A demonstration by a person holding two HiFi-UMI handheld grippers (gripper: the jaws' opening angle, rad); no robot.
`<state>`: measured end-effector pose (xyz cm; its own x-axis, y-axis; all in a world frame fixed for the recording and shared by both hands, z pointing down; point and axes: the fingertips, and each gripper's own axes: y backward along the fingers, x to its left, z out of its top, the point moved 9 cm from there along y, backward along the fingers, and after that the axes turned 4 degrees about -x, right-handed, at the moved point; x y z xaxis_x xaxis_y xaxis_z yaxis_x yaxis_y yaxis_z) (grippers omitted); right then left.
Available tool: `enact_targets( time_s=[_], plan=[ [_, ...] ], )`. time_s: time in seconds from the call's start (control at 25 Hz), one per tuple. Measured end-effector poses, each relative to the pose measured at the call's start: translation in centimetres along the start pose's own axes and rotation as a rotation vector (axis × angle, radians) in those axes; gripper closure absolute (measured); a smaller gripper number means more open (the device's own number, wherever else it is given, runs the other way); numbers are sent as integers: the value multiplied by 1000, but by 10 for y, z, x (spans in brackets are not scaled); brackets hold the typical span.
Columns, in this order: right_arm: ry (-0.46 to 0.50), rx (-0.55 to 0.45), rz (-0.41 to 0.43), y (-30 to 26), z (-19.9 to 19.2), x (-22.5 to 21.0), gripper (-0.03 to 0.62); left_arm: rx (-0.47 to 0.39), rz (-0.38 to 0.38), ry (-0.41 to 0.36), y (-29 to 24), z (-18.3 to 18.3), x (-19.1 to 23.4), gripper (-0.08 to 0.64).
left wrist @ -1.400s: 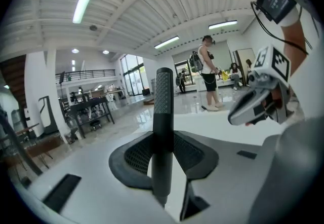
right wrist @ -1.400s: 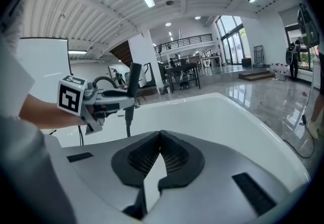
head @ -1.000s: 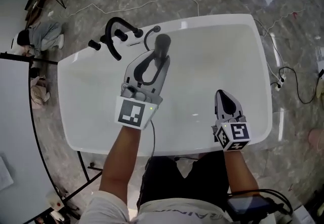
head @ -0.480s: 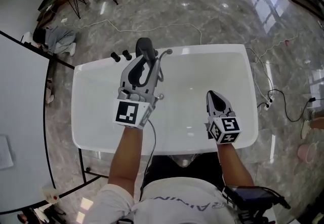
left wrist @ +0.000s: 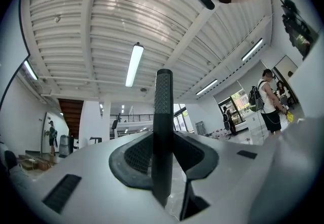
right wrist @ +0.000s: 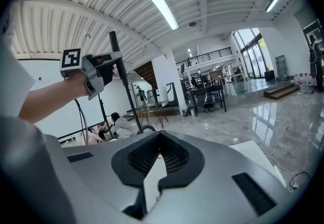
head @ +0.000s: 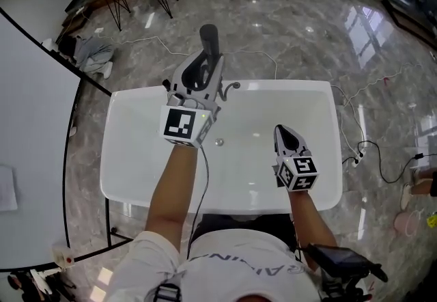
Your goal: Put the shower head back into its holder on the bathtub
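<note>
Left gripper [head: 205, 65] is clamped on the long dark grey shower head [head: 209, 37], which I hold upright above the far rim of the shiny white bathtub [head: 130, 157]. My right gripper [head: 283, 131] is closed with nothing in it, over the tub's near side. The left gripper covers the holder from my view, so I might miss it on the way down. The thin handle could also slip or tip and bang the tub.

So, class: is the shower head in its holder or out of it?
Out. The left gripper holds the shower head raised above the bathtub, jaws clamped on its handle.
</note>
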<state>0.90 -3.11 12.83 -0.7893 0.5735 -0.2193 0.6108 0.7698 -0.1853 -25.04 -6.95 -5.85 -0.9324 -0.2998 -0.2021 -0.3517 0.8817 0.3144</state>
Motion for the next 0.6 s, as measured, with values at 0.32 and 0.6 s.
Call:
enact_targets(
  time_s=[0.32,0.6],
  plan=[
    [11,-4,-13,-15,12,-13,581,-21,8,3,-40,1,22,430],
    [102,-95,-3,-64,75,-32,581,-14,26,17,-67,-14,48,430]
  ],
)
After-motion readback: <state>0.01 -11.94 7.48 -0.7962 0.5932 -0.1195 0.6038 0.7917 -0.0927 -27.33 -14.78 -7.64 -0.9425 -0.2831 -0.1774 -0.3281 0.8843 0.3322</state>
